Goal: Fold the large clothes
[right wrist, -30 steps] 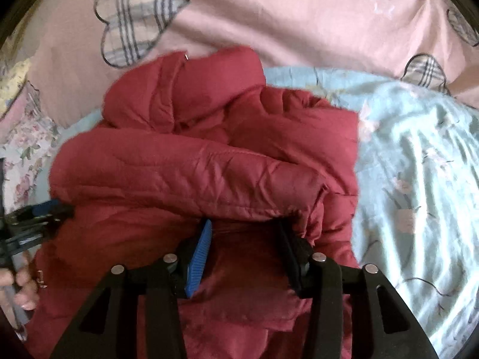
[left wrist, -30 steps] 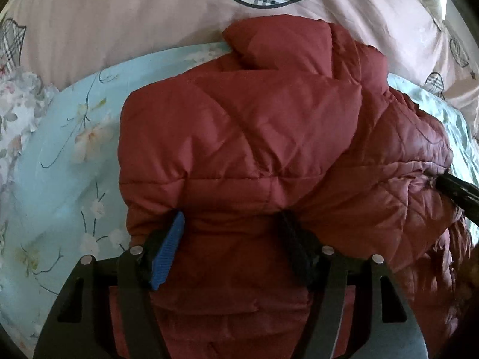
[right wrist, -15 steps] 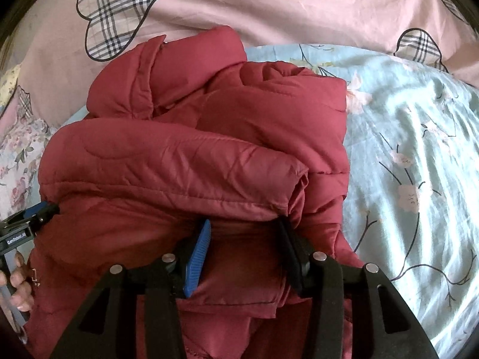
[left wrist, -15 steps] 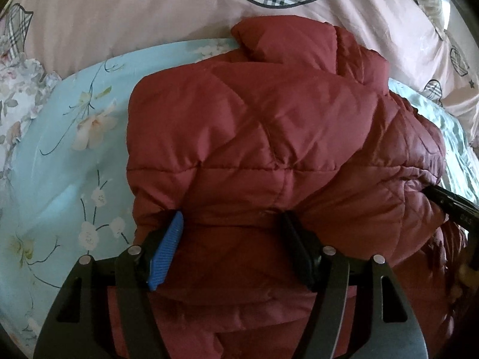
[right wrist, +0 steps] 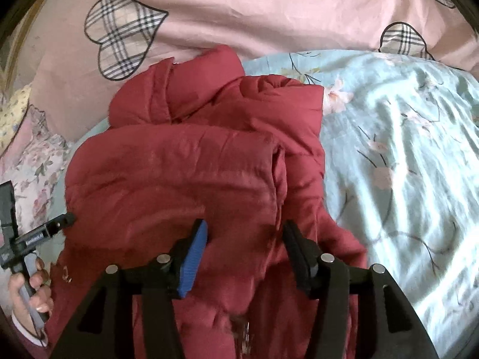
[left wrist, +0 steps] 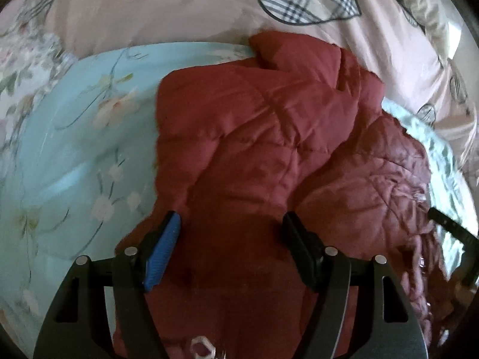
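A dark red quilted jacket (left wrist: pixel 269 119) lies folded into a thick bundle on the bed, collar at the far end. My left gripper (left wrist: pixel 231 220) stands wide over its near edge, fingertips fully in view, pads not pressing the fabric. In the right wrist view the same jacket (right wrist: pixel 179 164) shows a sleeve folded across the top. The jaws of my right gripper (right wrist: pixel 245 226) are opening, with red fabric lying loose between them. The left gripper also shows at the left edge (right wrist: pixel 39 233), held by a hand (right wrist: pixel 30 287). A finger of the right gripper (left wrist: pixel 449 227) pokes in at the jacket's right side.
The jacket rests on a light blue floral sheet (left wrist: pixel 74 164), which stretches wide to the right (right wrist: pixel 404 149). Behind it lies a pink quilt with plaid hearts (right wrist: pixel 239 15). A flowered cloth (right wrist: pixel 36 164) sits at the left.
Both grippers have drawn back from the folded edge, which earlier overhung their fingertips. The right jaws have spread wider. The jacket stays folded on the bed.
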Demonstrator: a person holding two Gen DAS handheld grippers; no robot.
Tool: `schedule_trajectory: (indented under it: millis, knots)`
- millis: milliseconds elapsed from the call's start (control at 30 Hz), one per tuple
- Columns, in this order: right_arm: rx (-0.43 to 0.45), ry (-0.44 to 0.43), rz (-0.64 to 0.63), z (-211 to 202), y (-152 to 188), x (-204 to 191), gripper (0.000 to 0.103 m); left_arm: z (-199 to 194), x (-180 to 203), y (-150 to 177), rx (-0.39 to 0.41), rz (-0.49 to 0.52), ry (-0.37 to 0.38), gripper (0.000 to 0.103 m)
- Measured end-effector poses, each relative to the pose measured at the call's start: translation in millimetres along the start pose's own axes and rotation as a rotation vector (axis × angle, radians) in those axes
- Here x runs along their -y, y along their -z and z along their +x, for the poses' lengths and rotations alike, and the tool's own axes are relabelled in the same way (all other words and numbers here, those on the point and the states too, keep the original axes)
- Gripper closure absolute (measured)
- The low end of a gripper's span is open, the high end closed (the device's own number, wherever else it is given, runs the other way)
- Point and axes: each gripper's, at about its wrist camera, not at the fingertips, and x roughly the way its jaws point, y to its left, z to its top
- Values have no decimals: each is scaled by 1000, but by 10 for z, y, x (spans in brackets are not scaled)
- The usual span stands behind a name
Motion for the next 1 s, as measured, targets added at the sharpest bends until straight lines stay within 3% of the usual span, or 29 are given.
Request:
schedule_trajectory:
  millis: [133,200,467,767,1000]
  knots:
    - [-22,-25,-6,-186,156,-18,46,-209,-79,168,6,-12,8,32]
    - [-20,-37,-11,-284,224,-19,37,-336,-126,292,9,-13,12,32]
    - [-30,-88,-18,-733,583,51,29,-703,-351,779,-4,-33,17,32]
    - [-47,-65,26,-1110,1027,259,27,-976,-522,1284,-39,-51,-5,32]
    - [-47,-33,79,-1317,1337,441,27,-1138,-588,1491,-39,-49,-5,32]
